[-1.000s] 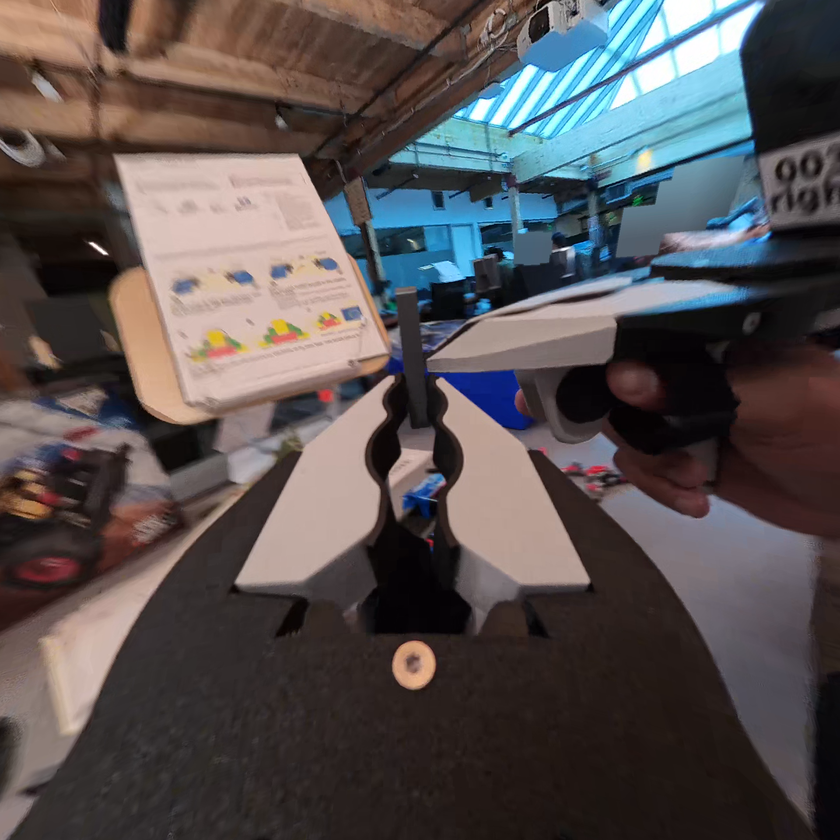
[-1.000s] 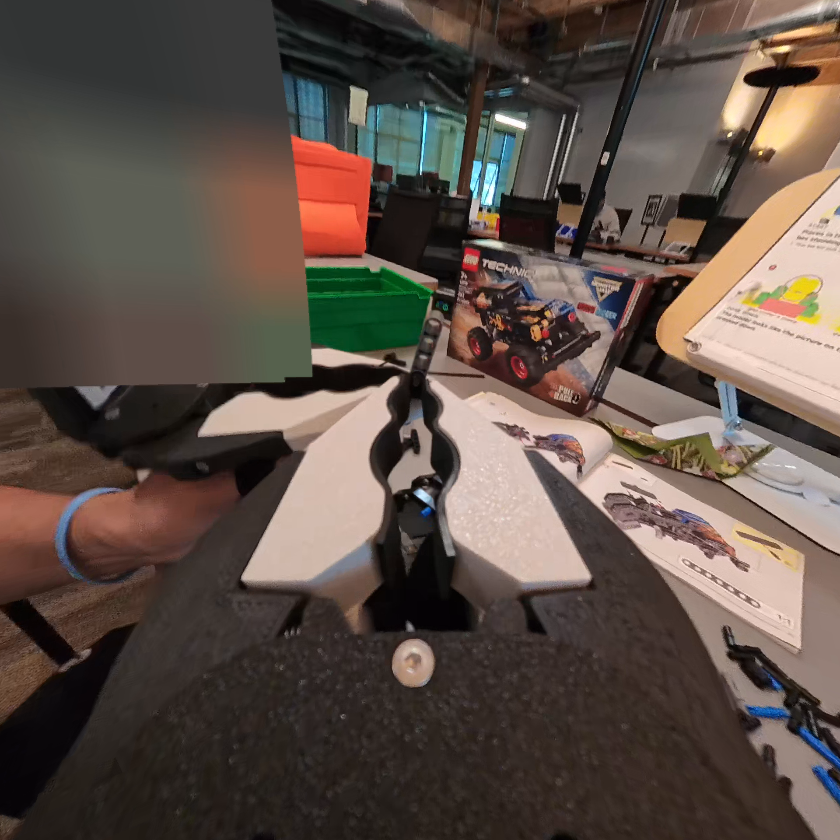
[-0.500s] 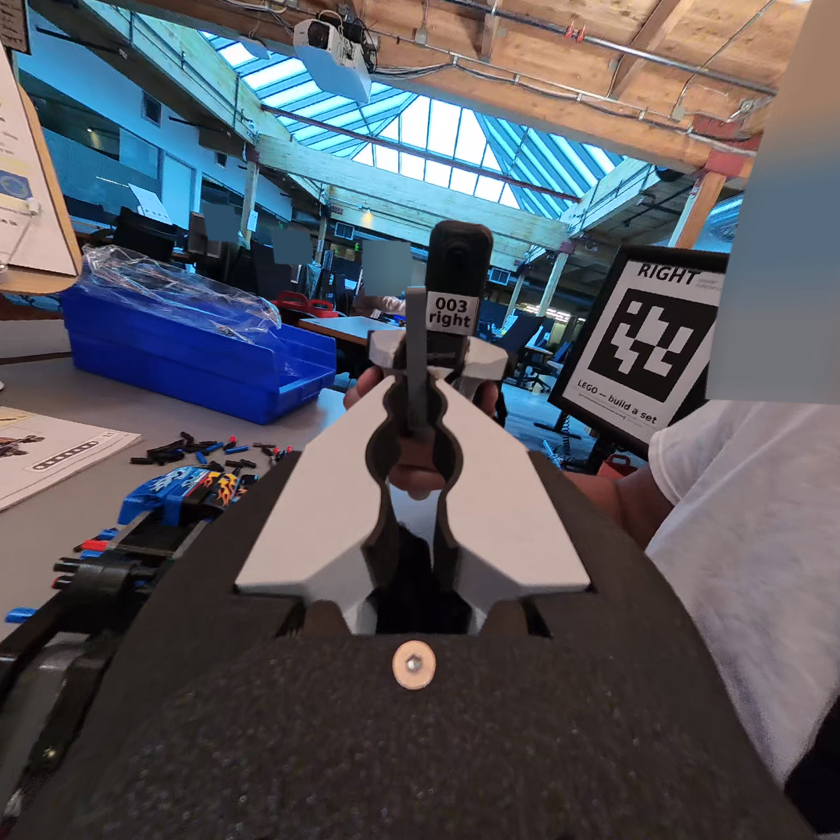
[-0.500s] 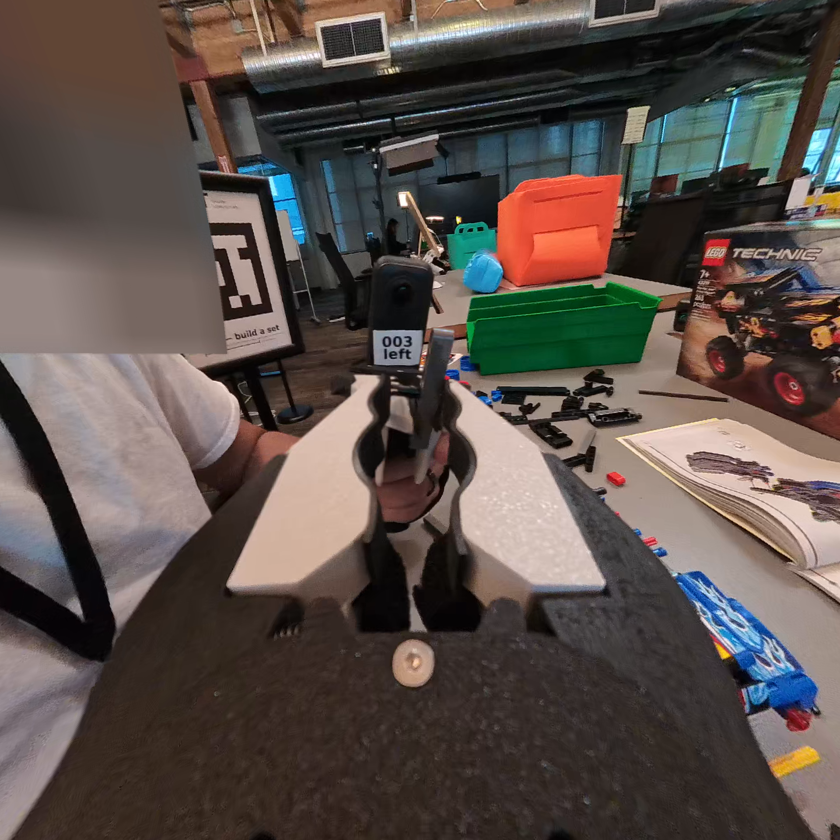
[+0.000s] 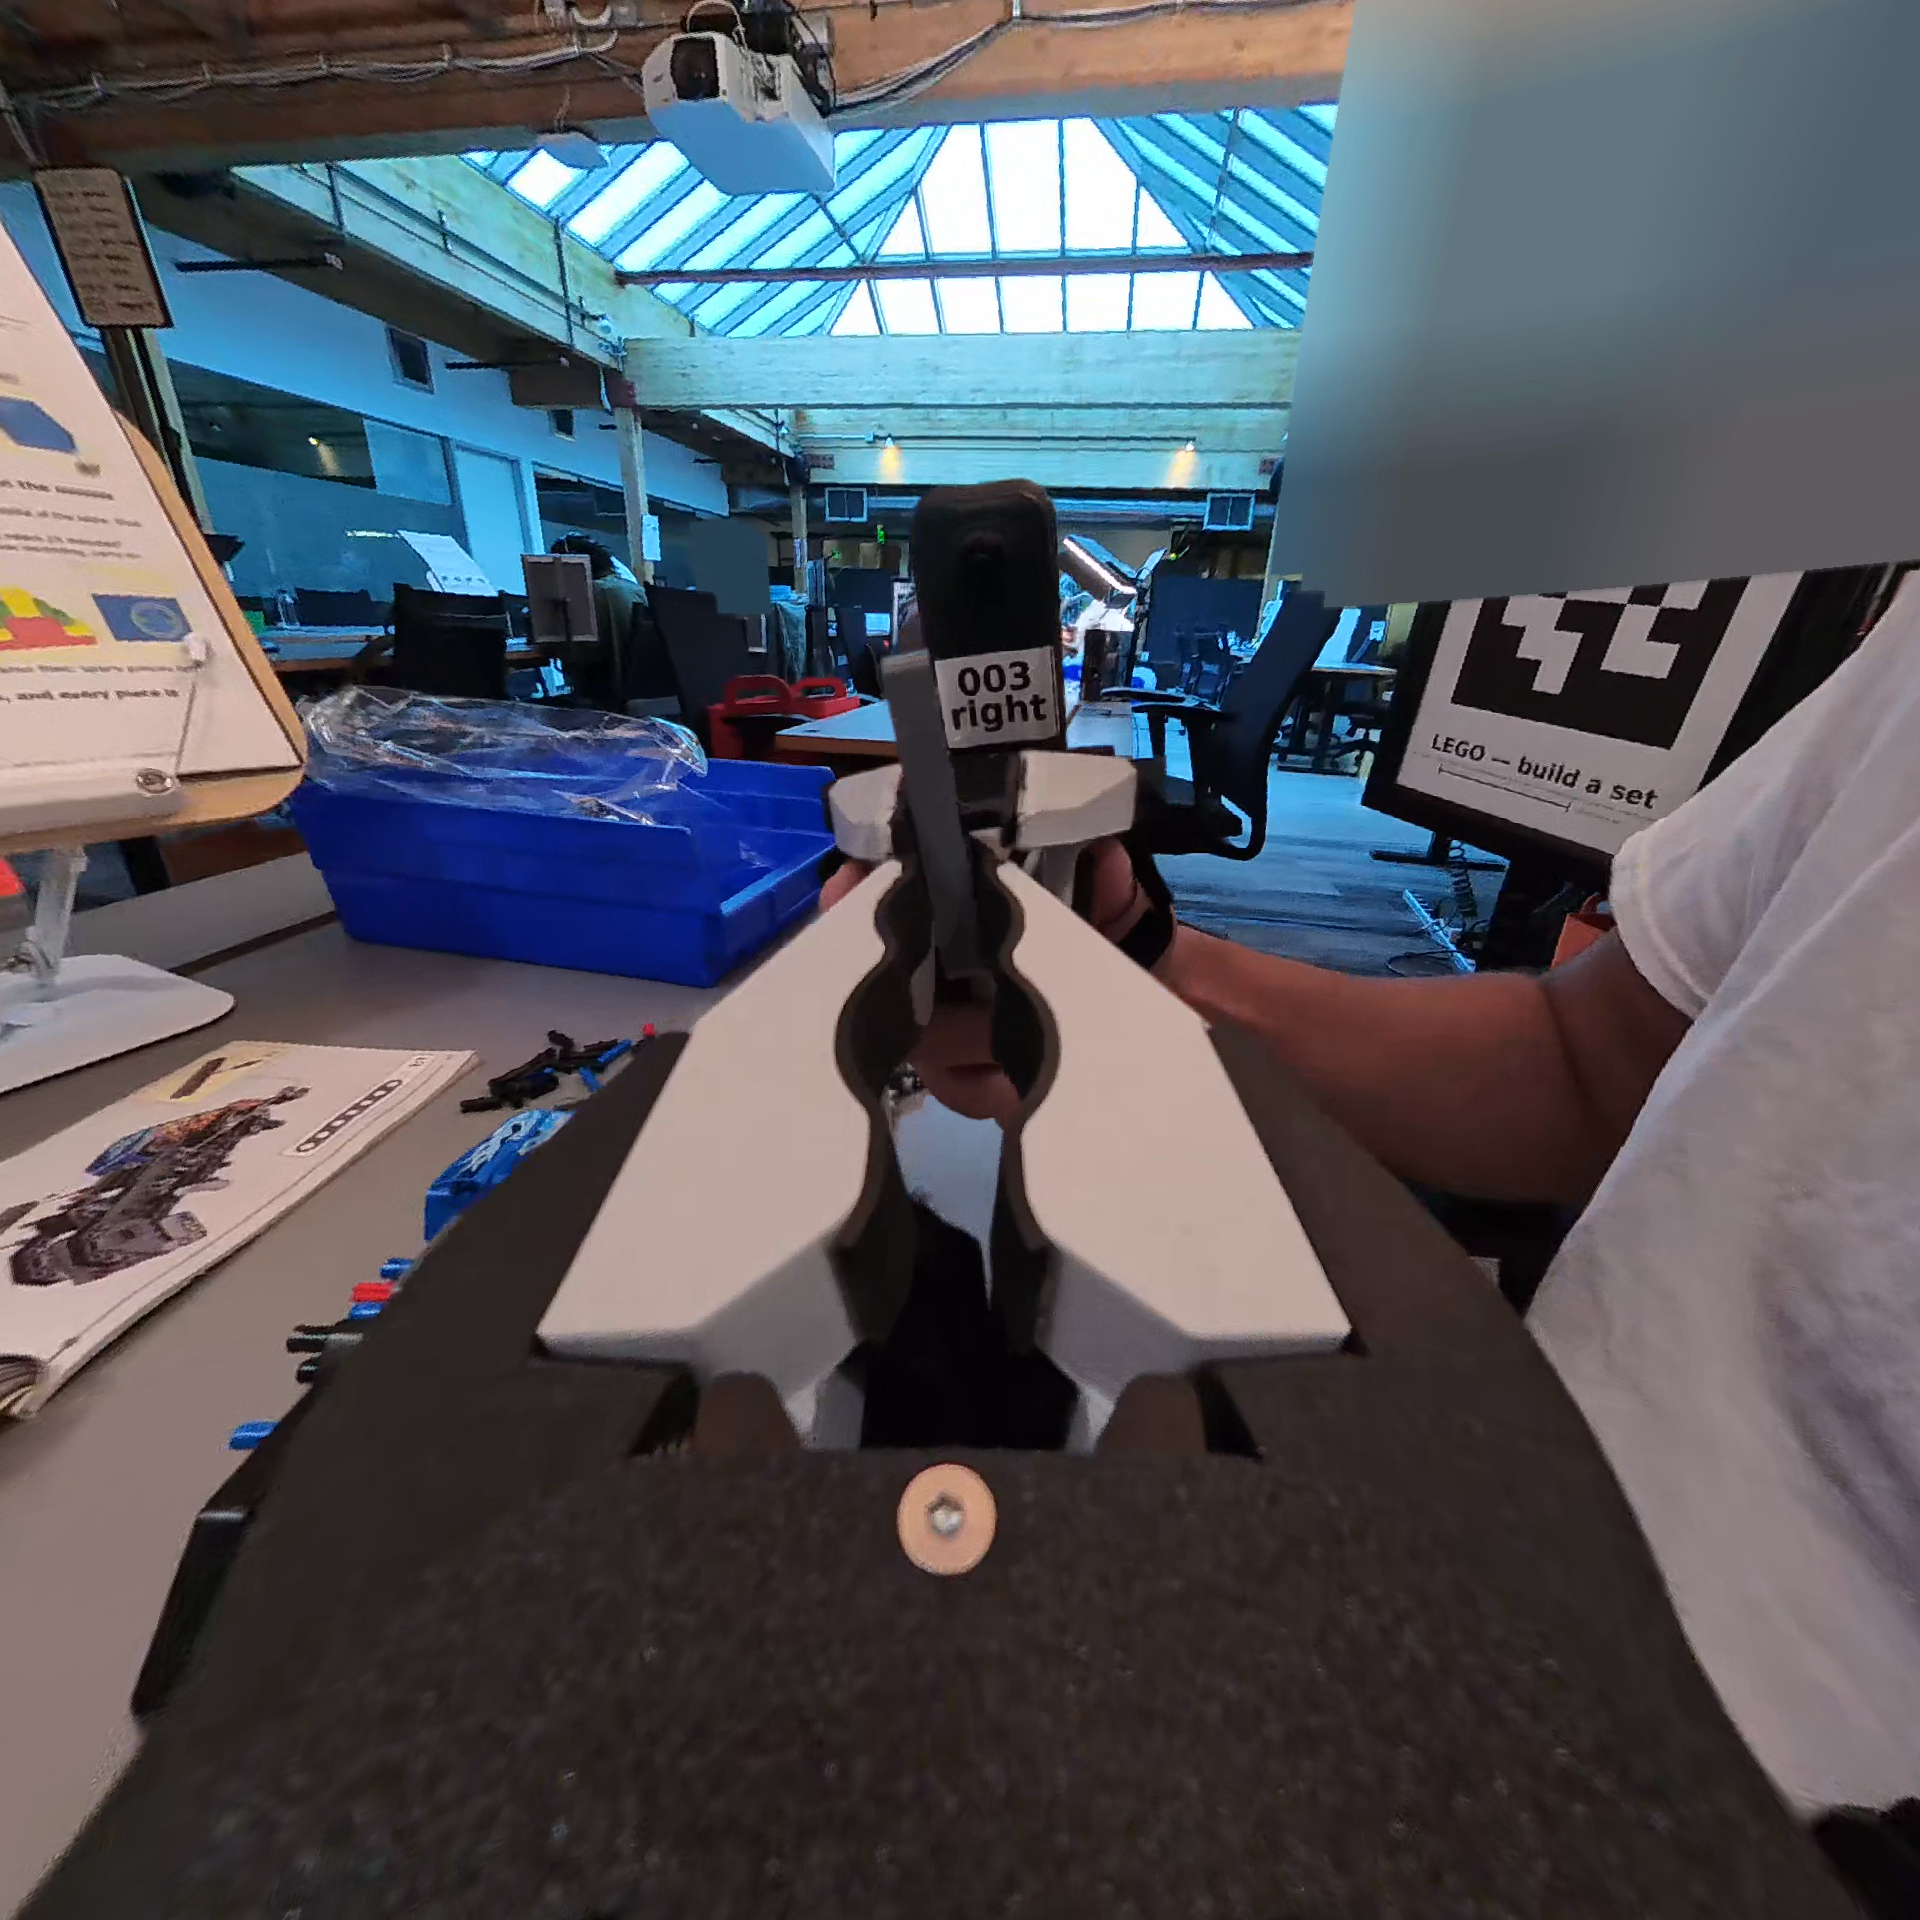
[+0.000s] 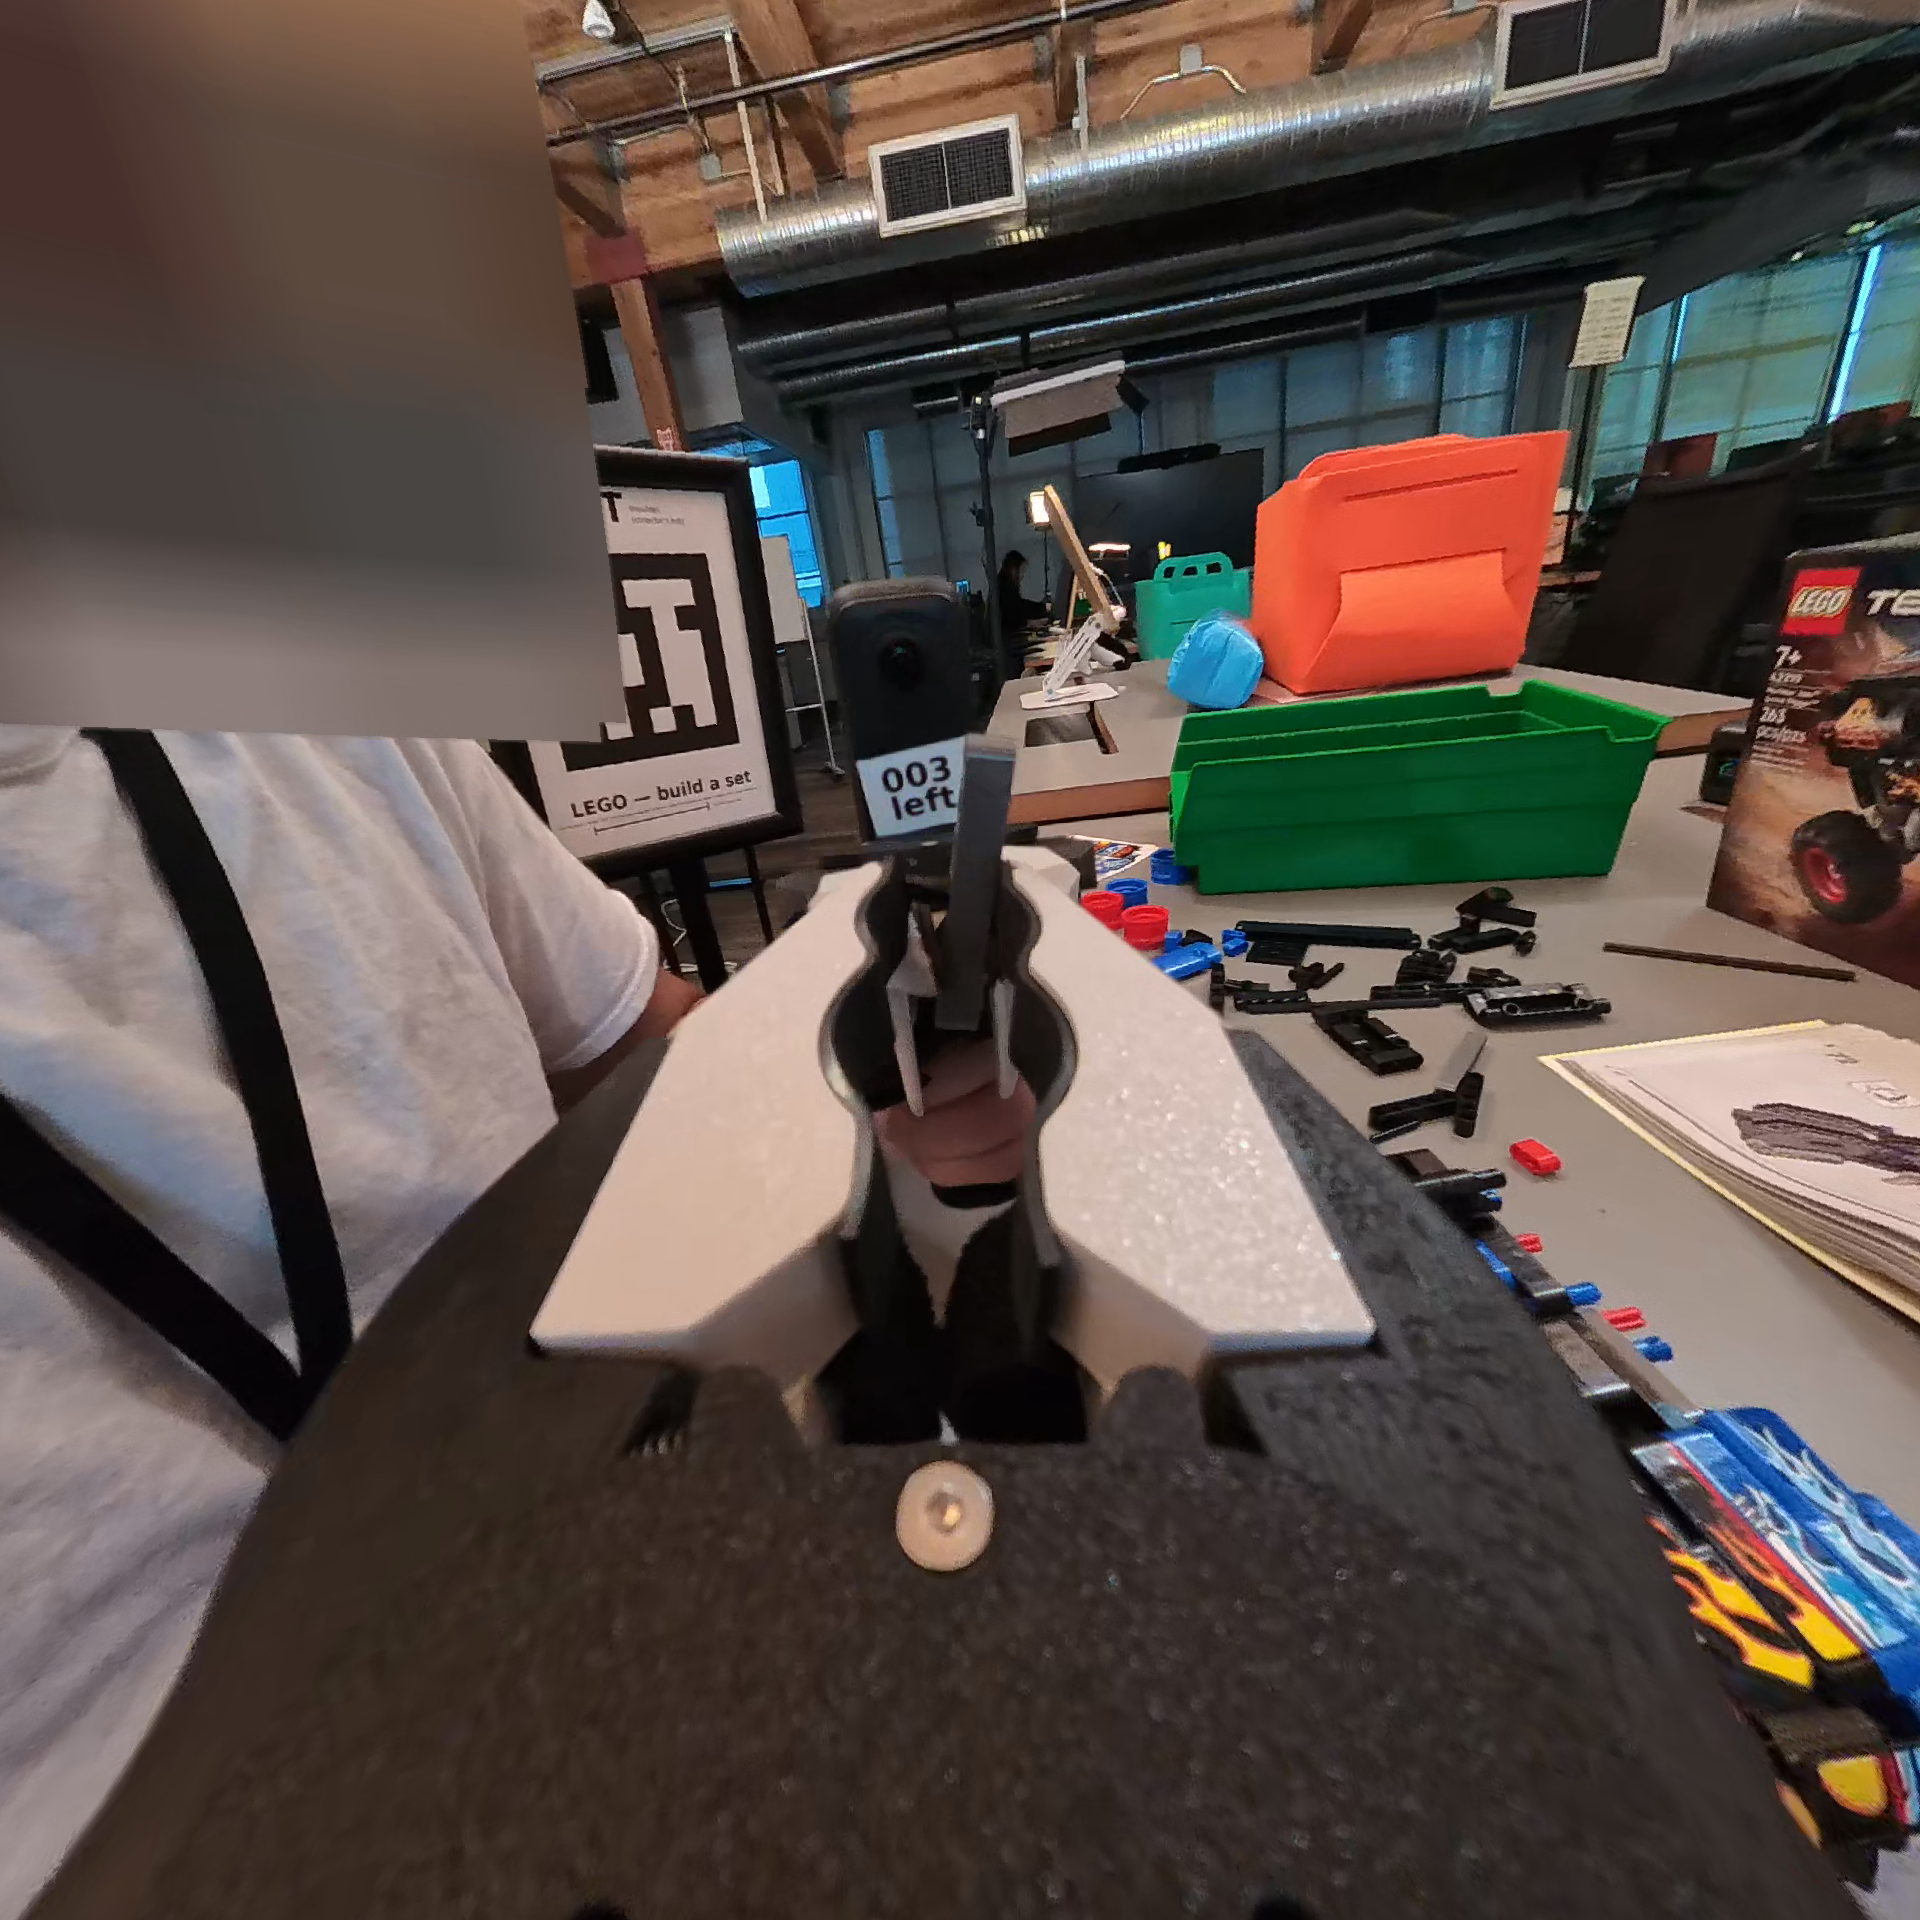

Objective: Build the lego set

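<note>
With both sets of jaws closed on the same dark grey beam (image 5: 940, 821), I'm holding it up in mid-air betw. the two grippers, well above the tabletop (image 6: 1621, 1226). Left gripper (image 5: 951, 935) is clamped on the beam's lower part; beam sticks up past the tips, tilted a bit left in that view. Right gripper (image 6: 961, 971) pinches it too, beam leaning slightly right there. The grippers face each other head-on, each camera looking straight at the other.

My read: this is a handover or re-grip step, poss. an in-air alignment before fitting the beam to the build. To do it well: keep one grip firm while the other eases off, never both at once, or the beam drops. Keep wrists steady so the beam doesn't twist betw. the pads. Can't tell which end needs to mate, so check the booklet first.

Outward: loose black pieces (image 6: 1382, 987) scattered on the far tabletop, w/ small red and blue bits among them. Green bin (image 6: 1403, 800) beyond, orange case (image 6: 1403, 566) behind it. Set box (image 6: 1839, 769) far right. Open instruction booklet (image 5: 197, 1164) lies near-left in left view, blue bin (image 5: 561, 873) behind it. Blue flame-printed body part (image 6: 1787, 1558) sits near right, close by the right gripper.
</note>
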Action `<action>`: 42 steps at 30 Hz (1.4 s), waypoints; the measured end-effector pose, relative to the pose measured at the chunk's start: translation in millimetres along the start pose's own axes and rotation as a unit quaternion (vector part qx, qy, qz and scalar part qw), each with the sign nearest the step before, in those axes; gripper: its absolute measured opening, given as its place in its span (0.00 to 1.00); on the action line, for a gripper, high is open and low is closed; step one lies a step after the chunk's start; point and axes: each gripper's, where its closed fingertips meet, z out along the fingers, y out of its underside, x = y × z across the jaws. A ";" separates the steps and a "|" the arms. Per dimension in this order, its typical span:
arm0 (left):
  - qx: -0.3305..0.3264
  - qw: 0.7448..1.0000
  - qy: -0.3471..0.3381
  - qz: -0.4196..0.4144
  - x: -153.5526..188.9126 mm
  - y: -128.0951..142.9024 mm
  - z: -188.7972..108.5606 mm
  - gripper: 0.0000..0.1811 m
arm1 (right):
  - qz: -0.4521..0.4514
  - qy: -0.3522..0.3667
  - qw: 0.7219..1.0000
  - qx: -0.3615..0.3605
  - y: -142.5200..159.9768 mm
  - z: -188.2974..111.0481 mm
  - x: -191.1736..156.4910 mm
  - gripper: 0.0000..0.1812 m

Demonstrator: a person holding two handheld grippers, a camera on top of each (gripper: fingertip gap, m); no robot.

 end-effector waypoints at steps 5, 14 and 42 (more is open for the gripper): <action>-0.059 0.997 -0.042 -0.009 -31.8 3.0 -19.1 0.03 | -0.040 0.090 0.994 -0.056 -5.0 -18.7 34.6 0.12; -0.348 0.929 -0.124 0.038 -177.2 56.2 -86.8 0.03 | -0.134 0.424 0.842 -0.306 34.2 -173.0 232.1 0.15; -0.319 0.931 -0.167 0.064 -216.5 84.7 -118.4 0.03 | -0.140 0.466 0.819 -0.304 63.2 -202.6 232.0 0.08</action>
